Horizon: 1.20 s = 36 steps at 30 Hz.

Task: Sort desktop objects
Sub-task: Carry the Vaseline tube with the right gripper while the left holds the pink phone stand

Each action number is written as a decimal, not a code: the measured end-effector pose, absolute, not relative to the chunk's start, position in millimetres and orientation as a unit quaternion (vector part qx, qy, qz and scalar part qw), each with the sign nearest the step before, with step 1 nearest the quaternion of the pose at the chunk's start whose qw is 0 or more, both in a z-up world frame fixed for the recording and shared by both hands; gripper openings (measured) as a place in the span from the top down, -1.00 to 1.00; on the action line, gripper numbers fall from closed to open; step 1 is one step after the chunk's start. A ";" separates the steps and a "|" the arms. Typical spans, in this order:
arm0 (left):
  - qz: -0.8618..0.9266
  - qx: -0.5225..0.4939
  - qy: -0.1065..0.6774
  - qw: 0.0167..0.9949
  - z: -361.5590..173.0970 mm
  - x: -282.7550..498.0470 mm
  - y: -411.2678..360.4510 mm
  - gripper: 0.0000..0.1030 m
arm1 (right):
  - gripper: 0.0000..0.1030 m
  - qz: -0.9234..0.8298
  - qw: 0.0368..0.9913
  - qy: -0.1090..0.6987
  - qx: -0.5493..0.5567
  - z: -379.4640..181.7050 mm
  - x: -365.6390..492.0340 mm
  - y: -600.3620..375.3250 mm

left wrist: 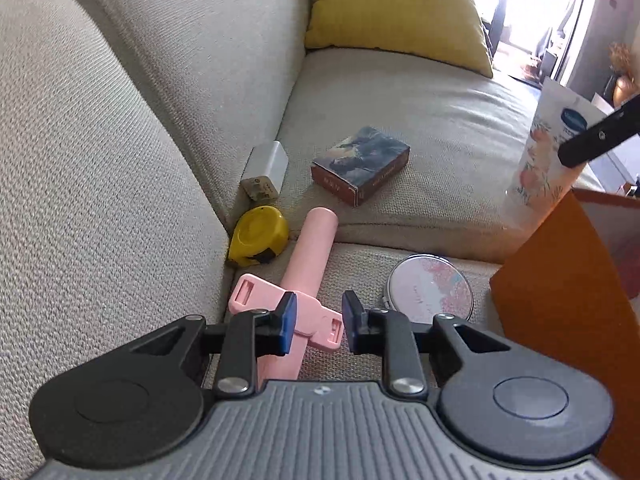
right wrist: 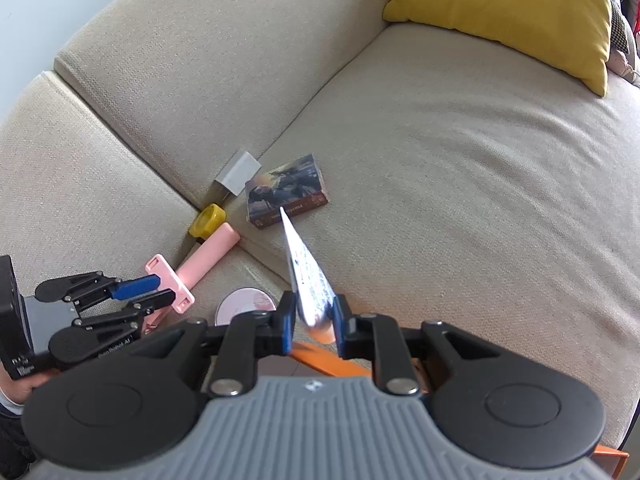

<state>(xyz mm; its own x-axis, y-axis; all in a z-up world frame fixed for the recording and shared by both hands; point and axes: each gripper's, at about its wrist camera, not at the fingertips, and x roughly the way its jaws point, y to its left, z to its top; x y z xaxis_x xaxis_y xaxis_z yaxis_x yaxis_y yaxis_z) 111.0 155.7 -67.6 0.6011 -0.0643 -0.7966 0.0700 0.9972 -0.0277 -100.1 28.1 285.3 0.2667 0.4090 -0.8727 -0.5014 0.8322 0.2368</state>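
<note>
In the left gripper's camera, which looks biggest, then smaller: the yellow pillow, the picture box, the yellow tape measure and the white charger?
1. yellow pillow, though farthest away
2. picture box
3. yellow tape measure and white charger: they look about alike, too close to rank

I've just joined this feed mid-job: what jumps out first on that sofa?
The yellow cushion propped in the sofa's far corner grabs the eye first. Next comes the pink selfie stick lying across the seam between the seat cushions, with the left gripper straddling its handle by the phone clamp. Nearer the camera, the right gripper is clamped on a white squeeze tube above an orange box.
</note>
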 end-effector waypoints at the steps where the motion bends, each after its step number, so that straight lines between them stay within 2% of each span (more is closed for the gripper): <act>1: -0.035 0.012 0.443 0.896 -67.4 110.4 153.8 0.46 | 0.60 0.287 0.795 0.533 -0.043 286.0 -100.3 28.4; 4: -0.029 0.017 0.425 0.904 -62.2 107.6 156.7 0.44 | 0.60 0.290 0.795 0.531 -0.044 288.2 -101.0 29.0; 7: 0.007 0.027 0.429 0.903 -54.8 111.9 175.3 0.33 | 0.60 0.289 0.796 0.530 -0.046 289.0 -101.1 29.4; 12: 0.032 0.032 0.436 0.899 -52.8 113.0 196.9 0.33 | 0.60 0.296 0.798 0.524 -0.042 292.4 -101.0 31.7; 17: 0.050 0.062 0.427 0.901 -50.8 112.2 193.9 0.38 | 0.60 0.298 0.799 0.520 -0.048 294.7 -100.2 36.7; 21: 0.084 0.119 0.442 0.885 -56.7 116.6 182.4 0.59 | 0.60 0.274 0.803 0.526 -0.058 289.7 -91.8 36.9; 22: 0.087 0.119 0.443 0.884 -56.2 117.0 181.5 0.59 | 0.60 0.265 0.805 0.527 -0.062 286.8 -87.6 36.1; 24: 0.094 0.106 0.445 0.884 -55.3 118.5 182.3 0.59 | 0.60 0.240 0.806 0.538 -0.057 278.5 -76.4 30.3; 27: 0.087 0.094 0.457 0.880 -53.4 116.0 185.8 0.59 | 0.30 0.212 0.798 0.562 -0.040 261.4 -59.7 21.9; 30: 0.065 0.054 0.467 0.880 -56.5 114.7 196.4 0.66 | 0.30 0.202 0.793 0.573 -0.040 249.6 -54.1 20.5; 36: 0.025 -0.038 0.474 0.880 -52.6 111.2 219.5 0.67 | 0.30 0.278 0.776 0.565 -0.024 257.3 -72.2 64.8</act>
